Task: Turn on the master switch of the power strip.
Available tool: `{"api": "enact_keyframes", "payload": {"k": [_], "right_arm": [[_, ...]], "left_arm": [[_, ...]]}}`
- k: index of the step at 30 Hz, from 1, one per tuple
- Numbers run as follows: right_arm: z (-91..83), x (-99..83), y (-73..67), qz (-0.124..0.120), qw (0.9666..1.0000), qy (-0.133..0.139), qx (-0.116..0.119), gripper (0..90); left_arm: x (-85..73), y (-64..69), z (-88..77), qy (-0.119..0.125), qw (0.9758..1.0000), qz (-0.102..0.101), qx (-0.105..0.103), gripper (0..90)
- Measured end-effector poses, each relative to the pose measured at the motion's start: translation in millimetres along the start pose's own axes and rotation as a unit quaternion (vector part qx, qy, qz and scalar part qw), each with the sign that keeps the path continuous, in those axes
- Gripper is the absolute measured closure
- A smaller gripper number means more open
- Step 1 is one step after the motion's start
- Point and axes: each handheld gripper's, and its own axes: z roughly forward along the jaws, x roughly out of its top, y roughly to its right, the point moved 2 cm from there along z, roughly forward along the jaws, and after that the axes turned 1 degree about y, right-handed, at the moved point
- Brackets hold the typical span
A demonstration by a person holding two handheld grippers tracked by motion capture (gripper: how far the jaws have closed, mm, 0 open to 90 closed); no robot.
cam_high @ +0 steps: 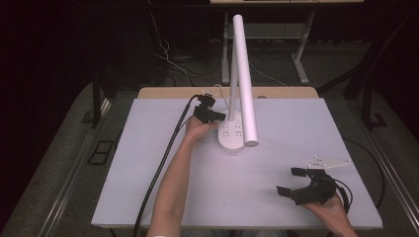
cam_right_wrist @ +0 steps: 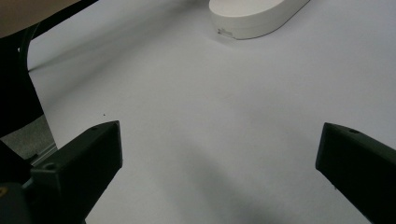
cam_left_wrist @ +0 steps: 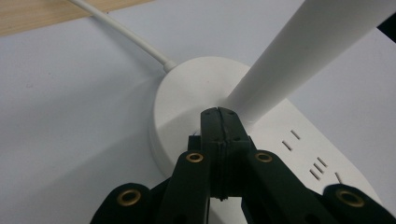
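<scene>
- White plastic desk lamp [cam_high: 236, 89] with oval socketed base [cam_high: 231, 134] stands mid-table, toward the far edge of the pale grey table [cam_high: 148, 187].
- Left gripper [cam_left_wrist: 218, 122]: jaws pressed together, tips on the base beside the stem, likely pressing a switch.
- Right gripper [cam_high: 292, 180]: jaws spread wide, idle near the front edge, well apart from the lamp.
- Risk: shut tips could slide off the smooth base and nudge the lamp.
- Left gripper view gives the contact point and white cord [cam_left_wrist: 130, 37]; high view gives the tilted lamp head [cam_high: 245, 79].
</scene>
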Motion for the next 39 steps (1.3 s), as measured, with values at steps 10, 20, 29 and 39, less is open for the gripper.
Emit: {"api": "enact_keyframes", "payload": {"k": [10, 20, 29, 39], "right_arm": [[0.1, -0.1, 0.0, -0.001, 1.0, 0.0, -0.001, 0.0], [0.1, 0.0, 0.1, 0.0, 1.0, 0.0, -0.001, 0.0], [-0.1, 0.2, 0.2, 0.0, 1.0, -0.001, -0.002, 0.0], [-0.6, 0.2, 0.5, 0.0, 1.0, 0.0, -0.003, 0.0]], "left_arm": [[5.6, 6.7, -12.4, 0.016, 0.9998, 0.013, 0.001, 90.0], [8.9, 11.1, -30.1, 0.037, 0.9992, 0.011, 0.003, 89.9], [4.9, 6.7, -56.7, 0.059, 0.9982, 0.003, 0.002, 82.4], [-1.7, 9.7, -86.8, 0.08, 0.9963, 0.006, -0.032, 39.6]]}}
